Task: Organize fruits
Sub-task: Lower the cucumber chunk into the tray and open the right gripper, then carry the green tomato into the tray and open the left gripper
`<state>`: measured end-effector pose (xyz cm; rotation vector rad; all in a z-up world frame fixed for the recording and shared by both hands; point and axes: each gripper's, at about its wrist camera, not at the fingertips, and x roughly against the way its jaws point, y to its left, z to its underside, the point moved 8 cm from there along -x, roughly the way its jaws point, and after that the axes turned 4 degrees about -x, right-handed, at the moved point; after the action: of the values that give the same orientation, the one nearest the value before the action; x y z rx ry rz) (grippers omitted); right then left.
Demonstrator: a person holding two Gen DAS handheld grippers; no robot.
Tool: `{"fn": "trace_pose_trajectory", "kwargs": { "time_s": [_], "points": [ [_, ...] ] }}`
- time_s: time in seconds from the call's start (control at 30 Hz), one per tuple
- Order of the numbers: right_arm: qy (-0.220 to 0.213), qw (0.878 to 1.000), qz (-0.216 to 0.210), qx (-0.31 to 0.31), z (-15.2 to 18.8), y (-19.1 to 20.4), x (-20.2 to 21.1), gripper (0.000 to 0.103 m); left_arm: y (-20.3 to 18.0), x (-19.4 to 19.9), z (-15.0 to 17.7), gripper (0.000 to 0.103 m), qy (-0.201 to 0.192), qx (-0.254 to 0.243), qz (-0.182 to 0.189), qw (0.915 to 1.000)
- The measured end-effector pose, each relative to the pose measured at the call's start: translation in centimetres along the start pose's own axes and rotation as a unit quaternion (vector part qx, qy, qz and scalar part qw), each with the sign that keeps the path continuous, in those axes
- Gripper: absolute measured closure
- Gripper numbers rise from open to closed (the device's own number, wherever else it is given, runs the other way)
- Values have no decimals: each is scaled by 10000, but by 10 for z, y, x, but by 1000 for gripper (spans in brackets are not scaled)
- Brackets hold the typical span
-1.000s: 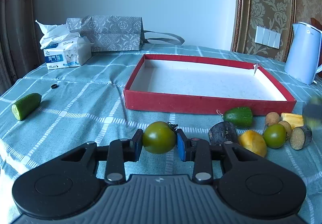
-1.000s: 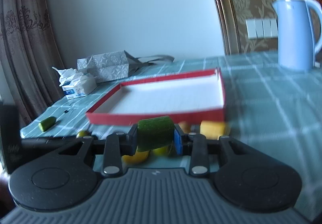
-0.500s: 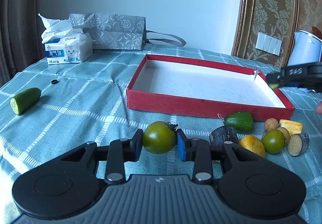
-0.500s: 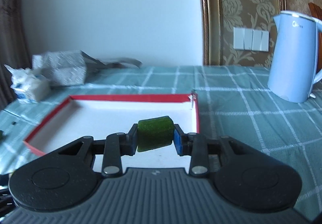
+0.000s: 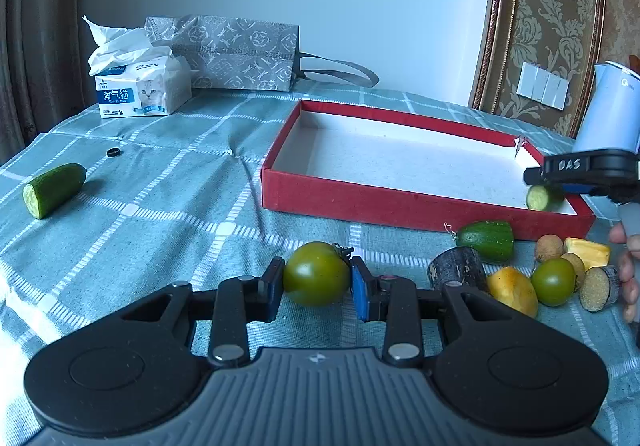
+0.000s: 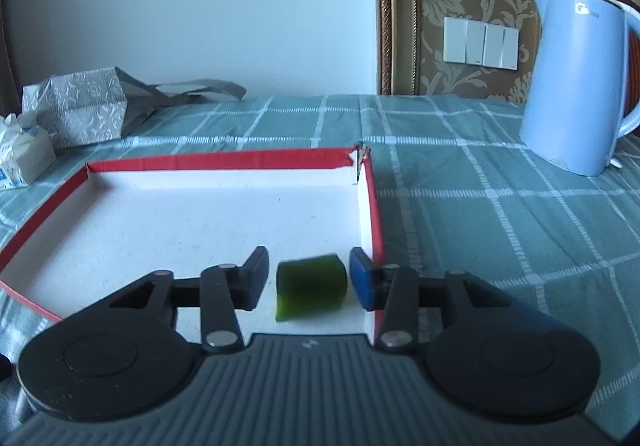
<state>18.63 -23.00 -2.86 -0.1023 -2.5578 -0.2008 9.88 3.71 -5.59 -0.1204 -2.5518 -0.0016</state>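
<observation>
Left wrist: left claw [image 5: 317, 283] grips tomato [image 5: 316, 273]; right wrist: right claw [image 6: 308, 280] released, cucumber chunk [image 6: 311, 287] free

**Bench, checked teal cloth: contents**

Bench [image 5: 160, 181]. Ahead of the left hand-held gripper [image 5: 316, 288]: red tray [image 5: 400, 201]. Far left: cucumber half [image 5: 54, 189], black ring [image 5: 113, 152], tissue pack [image 5: 140, 85], grey gift bag [image 5: 236, 53]. Right: fruit cluster [image 5: 520, 270]. Far right: blue kettle [image 6: 580, 85].
</observation>
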Motion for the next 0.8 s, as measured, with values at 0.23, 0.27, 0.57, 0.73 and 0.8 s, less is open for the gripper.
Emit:
{"fn": "trace_pose_trajectory", "kwargs": {
  "time_s": [0.23, 0.27, 0.57, 0.73, 0.8],
  "points": [
    [-645, 9975, -258, -107, -6, 2, 60, 50, 0, 1, 0, 69, -28, -87, -139, 9999],
    [-728, 9966, -362, -139, -2, 2, 73, 43, 0, 2, -1, 69, -30, -85, -160, 9998],
    [-1075, 9868, -1209, -9, 71, 16, 154, 33, 3, 10, -1, 69, -194, -196, -469, 9985],
    [-1403, 9828, -1199, 12, 74, 13, 162, 27, 6, 13, -3, 69, -286, -161, -636, 9974],
    [-1498, 9826, -1094, 7, 75, 11, 160, 23, 7, 13, -3, 69, -276, -164, -702, 9970]
  ]
}}
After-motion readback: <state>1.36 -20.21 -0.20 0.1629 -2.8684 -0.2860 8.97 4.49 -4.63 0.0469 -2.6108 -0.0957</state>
